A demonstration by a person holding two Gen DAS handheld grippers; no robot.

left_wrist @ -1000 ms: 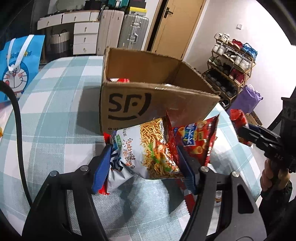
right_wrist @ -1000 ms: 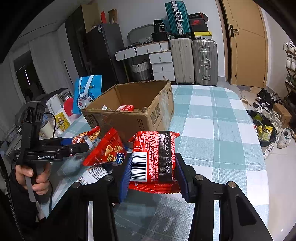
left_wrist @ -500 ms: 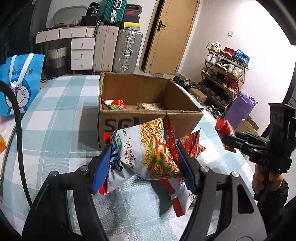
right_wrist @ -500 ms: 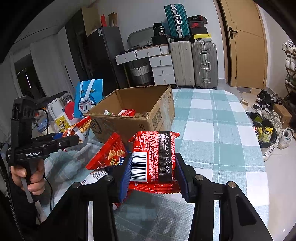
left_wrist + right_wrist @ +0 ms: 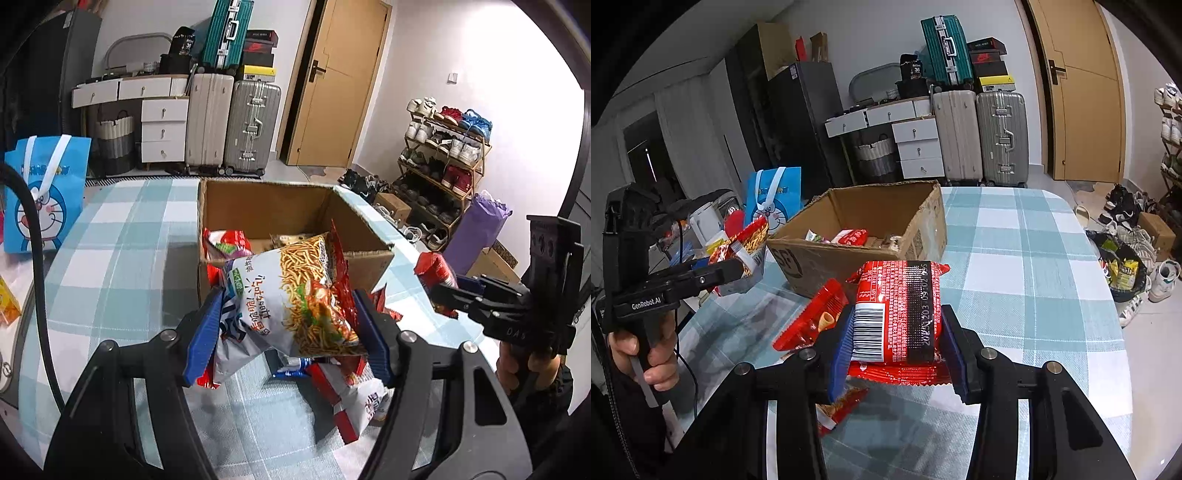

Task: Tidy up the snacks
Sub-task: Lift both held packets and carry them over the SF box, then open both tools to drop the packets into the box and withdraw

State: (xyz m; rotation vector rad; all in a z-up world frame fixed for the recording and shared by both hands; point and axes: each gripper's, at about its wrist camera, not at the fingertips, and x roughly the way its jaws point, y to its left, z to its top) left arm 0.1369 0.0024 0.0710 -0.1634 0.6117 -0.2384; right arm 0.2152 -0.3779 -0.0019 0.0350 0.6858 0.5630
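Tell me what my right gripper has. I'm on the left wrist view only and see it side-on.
Observer: The right gripper is shut on a red packet, with the barcode side facing its camera.
Operator: Is my noodle bag over the box opening? From here it overlaps the box.
Observer: No. The right wrist view shows the left gripper holding the noodle bag off the table, to the left of the box and outside its rim.
Operator: Is anything lying close to the right gripper?
Observer: A red chip bag lies on the checked cloth just to its left, between it and the box.
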